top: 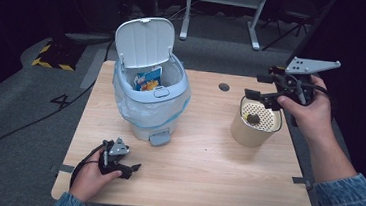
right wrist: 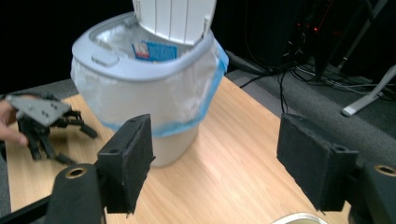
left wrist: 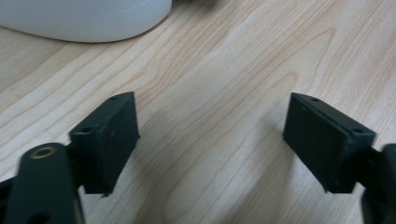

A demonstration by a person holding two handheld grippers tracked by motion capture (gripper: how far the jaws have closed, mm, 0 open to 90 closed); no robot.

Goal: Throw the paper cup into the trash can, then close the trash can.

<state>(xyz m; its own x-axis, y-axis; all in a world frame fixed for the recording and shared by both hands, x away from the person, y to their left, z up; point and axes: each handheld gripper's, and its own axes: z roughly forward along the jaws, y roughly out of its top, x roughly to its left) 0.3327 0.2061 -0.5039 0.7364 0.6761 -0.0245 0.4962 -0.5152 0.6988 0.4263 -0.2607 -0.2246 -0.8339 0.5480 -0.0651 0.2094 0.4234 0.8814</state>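
Where high view looks: brown lump (top: pixel 253 118)

In the right gripper view, the cream container (right wrist: pixel 299 218) at six o'clock was cut off by the bottom edge, leaving a sliver of rim. The small dark lump (top: pixel 253 118) on its perforated top was too small to identify. The blue packet (top: pixel 148 79) inside the bin (top: pixel 171 99) was half hidden by the rim, its print unreadable.

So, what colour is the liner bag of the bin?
The liner bag is clear plastic with a blue edge, folded over the bin. The right gripper view shows it best.
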